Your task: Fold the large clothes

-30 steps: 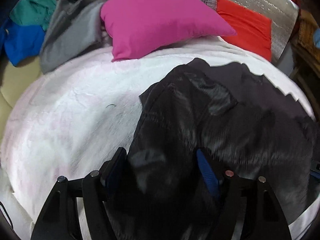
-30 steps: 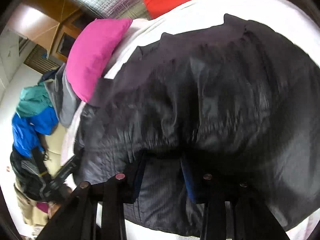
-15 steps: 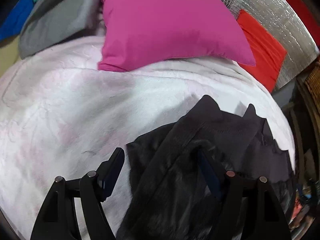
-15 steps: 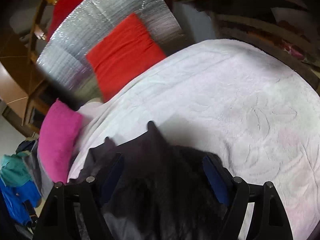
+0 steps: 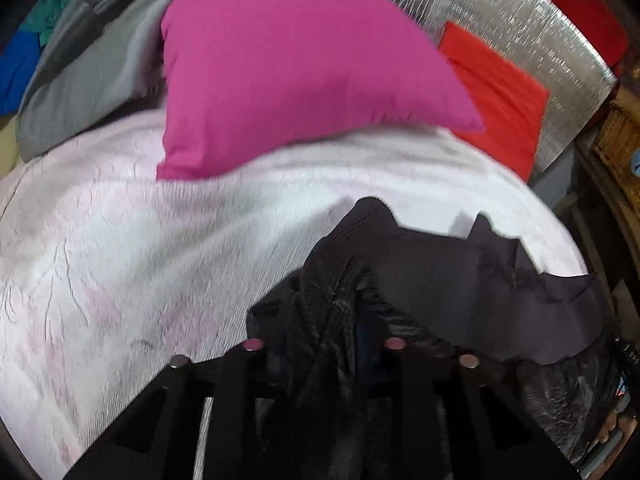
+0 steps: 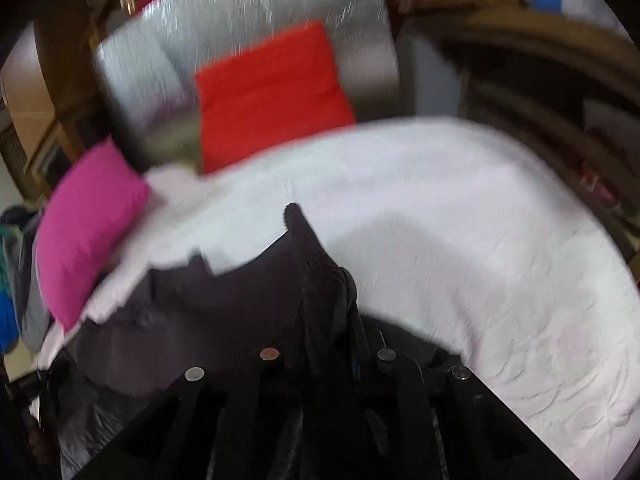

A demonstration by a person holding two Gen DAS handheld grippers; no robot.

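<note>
A bed with a white blanket (image 5: 168, 248) fills both views; at its far end lie a pink pillow (image 5: 288, 64) and a red pillow (image 5: 496, 92) against a silver padded board (image 5: 532, 20). A grey cloth (image 5: 92, 76) is heaped to the left of the pink pillow.

The thing to fold is a black jacket (image 5: 460, 280). It lies on the near part of the bed, with its top edge stretched between the two tools and its lower part hanging off toward the person.

The left gripper (image 5: 324, 340) is closing, and a bunch of the black cloth sits between its fingers, pressed together. The right gripper (image 6: 332, 344) is closing too, on another bunch at the other end of the same edge. Both views are blurred, so how deep each bite goes I cannot tell.

The step in hand seems to be taking both corners of the edge before lifting or spreading. To do it well, each tool should hold the full thickness of the cloth, not only the slippery outer layer. I think the two hands should then rise together and keep the edge tight between them, so that the jacket hangs flat and does not twist. Pulling too far apart could make the smooth cloth slide out.
</note>
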